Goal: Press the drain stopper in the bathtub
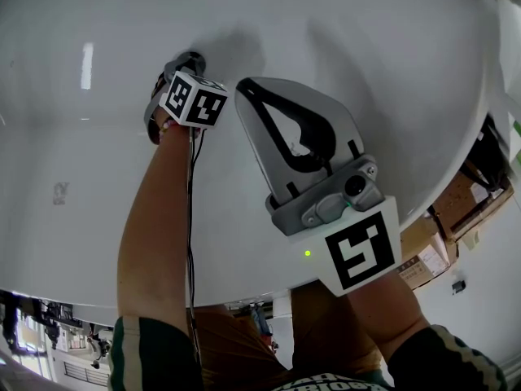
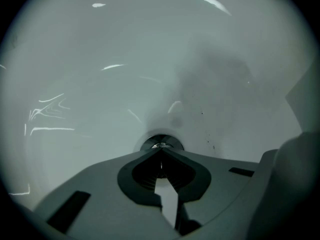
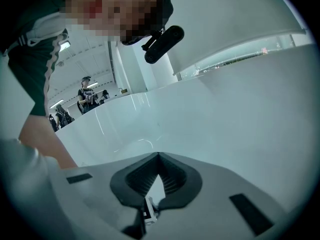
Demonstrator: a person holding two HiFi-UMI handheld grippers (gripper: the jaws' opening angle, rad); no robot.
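Landmark: drain stopper (image 2: 161, 144), a chrome disc set in the floor of the white bathtub (image 1: 342, 31).

Left gripper (image 2: 161, 153): jaws pressed together with nothing between them, pointing straight down at the stopper. In the left gripper view the joined tips sit right at the stopper's near edge and cover part of it; whether they touch it can't be confirmed. In the head view the stopper is hidden beneath this gripper's marker cube (image 1: 194, 100).

Right gripper (image 3: 159, 155): jaws also closed and empty. It is held well apart from the stopper, up and to its right in the head view, tilted down toward the tub wall and touching nothing.

A black cable (image 1: 190, 218) runs from the left gripper back along the forearm (image 1: 155, 218).
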